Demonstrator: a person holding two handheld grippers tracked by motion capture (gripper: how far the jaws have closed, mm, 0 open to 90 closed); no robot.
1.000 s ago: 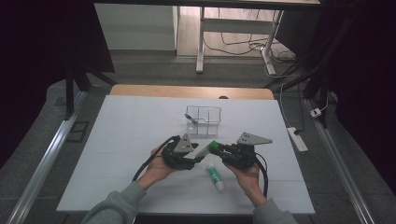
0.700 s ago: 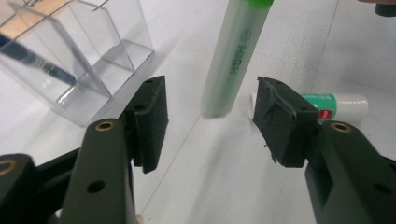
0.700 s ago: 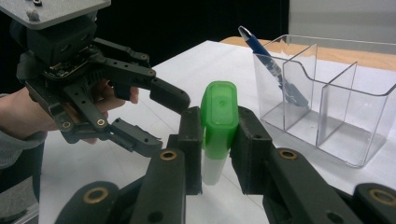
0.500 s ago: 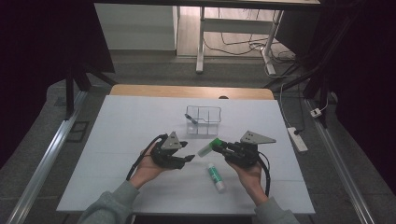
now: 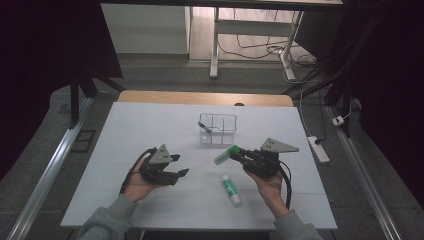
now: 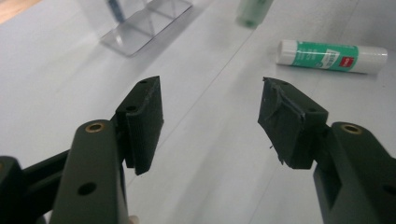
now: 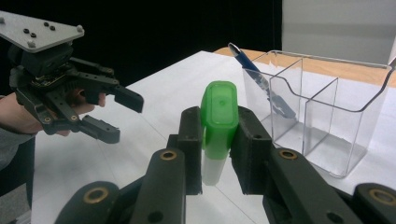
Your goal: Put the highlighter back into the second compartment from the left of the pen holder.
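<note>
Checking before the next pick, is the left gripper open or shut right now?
Open. The left gripper has just been opening; its jaws stand apart with only bare table between them.

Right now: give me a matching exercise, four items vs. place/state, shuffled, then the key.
Items:
1. green-capped tube
2. glue stick
3. blue pen
4. left gripper

Place or state:
A. leaning in an end compartment of the clear organizer
B. jaws apart, nothing between them
C. clamped in the right gripper
D. lying flat on the white table

Pairs: 1-C, 2-D, 3-A, 4-B
</note>
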